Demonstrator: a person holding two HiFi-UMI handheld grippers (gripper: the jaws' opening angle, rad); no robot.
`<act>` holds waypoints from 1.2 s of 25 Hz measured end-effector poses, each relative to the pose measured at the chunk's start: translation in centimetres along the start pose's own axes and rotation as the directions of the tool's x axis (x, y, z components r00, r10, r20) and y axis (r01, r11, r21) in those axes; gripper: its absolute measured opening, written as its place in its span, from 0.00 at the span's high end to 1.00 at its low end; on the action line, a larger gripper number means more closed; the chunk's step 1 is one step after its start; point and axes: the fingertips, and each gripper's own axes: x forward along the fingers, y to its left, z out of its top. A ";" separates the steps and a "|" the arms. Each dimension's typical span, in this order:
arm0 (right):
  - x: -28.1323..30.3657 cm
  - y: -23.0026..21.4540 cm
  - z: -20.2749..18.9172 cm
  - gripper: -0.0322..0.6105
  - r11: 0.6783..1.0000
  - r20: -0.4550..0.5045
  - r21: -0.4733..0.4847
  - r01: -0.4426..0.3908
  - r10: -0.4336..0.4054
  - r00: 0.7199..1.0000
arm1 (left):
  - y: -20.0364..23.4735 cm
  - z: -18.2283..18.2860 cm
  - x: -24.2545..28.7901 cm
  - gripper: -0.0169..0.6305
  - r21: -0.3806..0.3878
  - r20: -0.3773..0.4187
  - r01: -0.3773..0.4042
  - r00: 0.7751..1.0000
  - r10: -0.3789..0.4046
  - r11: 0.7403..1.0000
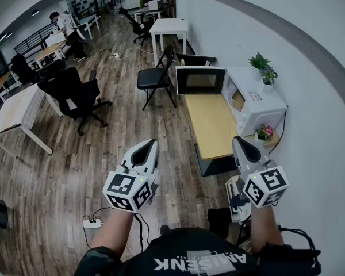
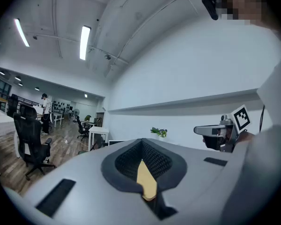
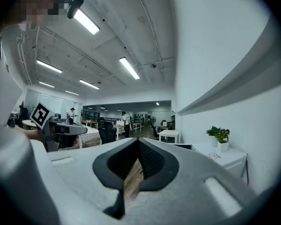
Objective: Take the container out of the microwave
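Observation:
A white microwave [image 1: 259,105] stands at the right end of a wooden table [image 1: 210,125] by the wall, its door [image 1: 200,80] swung wide open. Inside the cavity a tan container [image 1: 238,100] shows, too small to make out. Both grippers are held level, well short of the table. In the head view my left gripper [image 1: 148,146] is shut and holds nothing, over the floor left of the table. My right gripper [image 1: 241,142] is also shut and holds nothing, near the table's near right corner. Each gripper view shows its own jaws meeting: left gripper [image 2: 143,156], right gripper [image 3: 138,156].
A black folding chair [image 1: 156,76] stands left of the open door. Black office chairs [image 1: 75,94] and a white desk [image 1: 17,111] fill the left side. Potted plants [image 1: 264,69] sit on the microwave. A power strip [image 1: 92,223] lies on the floor by my feet.

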 end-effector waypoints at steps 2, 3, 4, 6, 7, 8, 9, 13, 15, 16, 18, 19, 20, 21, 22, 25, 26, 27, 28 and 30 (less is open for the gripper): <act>0.1 0.4 -0.1 0.94 1.000 -0.002 -0.003 -0.001 0.001 1.000 | 0.1 0.0 -0.4 0.97 0.004 -0.002 -0.003 1.000 0.003 1.000; 0.2 0.5 -0.2 0.94 1.000 -0.004 -0.003 0.000 0.000 1.000 | 0.2 0.0 -0.5 0.97 0.005 -0.003 -0.004 1.000 0.004 1.000; 0.3 0.5 -0.4 0.94 1.000 -0.007 -0.001 0.002 -0.002 1.000 | 0.3 -0.1 -0.6 0.97 0.005 -0.007 -0.005 1.000 0.005 1.000; 0.4 0.2 -0.8 0.94 1.000 -0.012 0.011 0.009 -0.009 1.000 | 0.5 -0.3 -0.5 0.97 0.007 -0.015 -0.009 1.000 0.009 1.000; 0.4 -0.1 -0.8 0.94 1.000 -0.011 0.018 0.015 -0.015 1.000 | 0.6 -0.4 -0.5 0.97 0.011 -0.019 -0.014 1.000 0.014 1.000; 0.4 -0.3 -0.8 0.94 0.999 -0.006 0.024 0.023 -0.022 1.000 | 0.8 -0.4 -0.4 0.97 0.017 -0.020 -0.021 1.000 0.022 1.000; 0.5 -0.6 -0.7 0.94 0.999 -0.001 0.028 0.032 -0.032 0.999 | 0.9 -0.2 -0.3 0.97 0.022 -0.017 -0.027 0.999 0.027 0.999; 0.6 -0.7 -0.9 0.94 0.999 -0.007 0.026 0.048 -0.048 0.999 | 0.8 0.4 -0.5 0.97 0.052 0.005 -0.008 1.000 0.007 0.999; 0.6 -0.6 -1.0 0.94 0.998 -0.007 0.032 0.048 -0.048 0.999 | 0.9 0.2 -0.6 0.97 0.061 -0.006 -0.003 1.000 0.004 0.998; 0.7 -0.7 -1.0 0.94 0.998 -0.005 0.035 0.050 -0.050 0.999 | 1.1 0.0 -0.5 0.97 0.058 -0.009 -0.007 1.000 0.007 0.998; 0.9 -0.9 -1.1 0.94 0.998 -0.004 0.038 0.053 -0.053 0.999 | 1.5 -0.3 -0.2 0.97 0.045 -0.012 -0.013 1.000 0.014 0.999; 1.0 -0.9 -1.2 0.94 0.998 -0.003 0.039 0.053 -0.053 0.999 | 1.7 -0.3 -0.1 0.97 0.042 -0.014 -0.015 1.000 0.016 0.999; 1.1 -0.8 -1.2 0.94 0.998 -0.002 0.038 0.051 -0.051 0.999 | 1.9 -0.4 0.0 0.97 0.047 -0.018 -0.018 1.000 0.019 0.999; 1.3 -0.6 -1.3 0.94 0.998 -0.003 0.034 0.048 -0.048 0.999 | 2.2 -0.4 0.0 0.97 0.058 -0.021 -0.023 0.999 0.024 0.998; 1.6 -0.4 -1.3 0.94 0.999 -0.004 0.029 0.045 -0.045 0.999 | 2.5 -0.4 0.0 0.97 0.068 -0.024 -0.030 0.999 0.031 0.997; 2.3 0.5 -1.4 0.94 0.999 -0.012 0.017 0.043 -0.042 0.999 | 3.6 0.0 -0.2 0.97 0.063 -0.018 -0.049 0.999 0.050 0.997; 2.5 0.7 -1.3 0.94 0.999 -0.012 0.020 0.043 -0.043 0.999 | 3.9 0.1 -0.2 0.97 0.057 -0.018 -0.049 0.999 0.050 0.997; 2.7 0.9 -1.3 0.94 0.999 -0.011 0.023 0.044 -0.044 0.999 | 4.1 0.1 -0.2 0.97 0.055 -0.020 -0.048 0.999 0.049 0.997; 2.9 1.1 -1.2 0.94 0.999 -0.010 0.023 0.045 -0.045 0.999 | 4.4 0.0 -0.3 0.97 0.058 -0.024 -0.046 0.999 0.048 0.997; 3.4 1.6 -1.1 0.94 0.999 -0.006 0.018 0.048 -0.048 0.999 | 5.0 -0.4 -0.5 0.97 0.070 -0.036 -0.041 0.998 0.044 0.997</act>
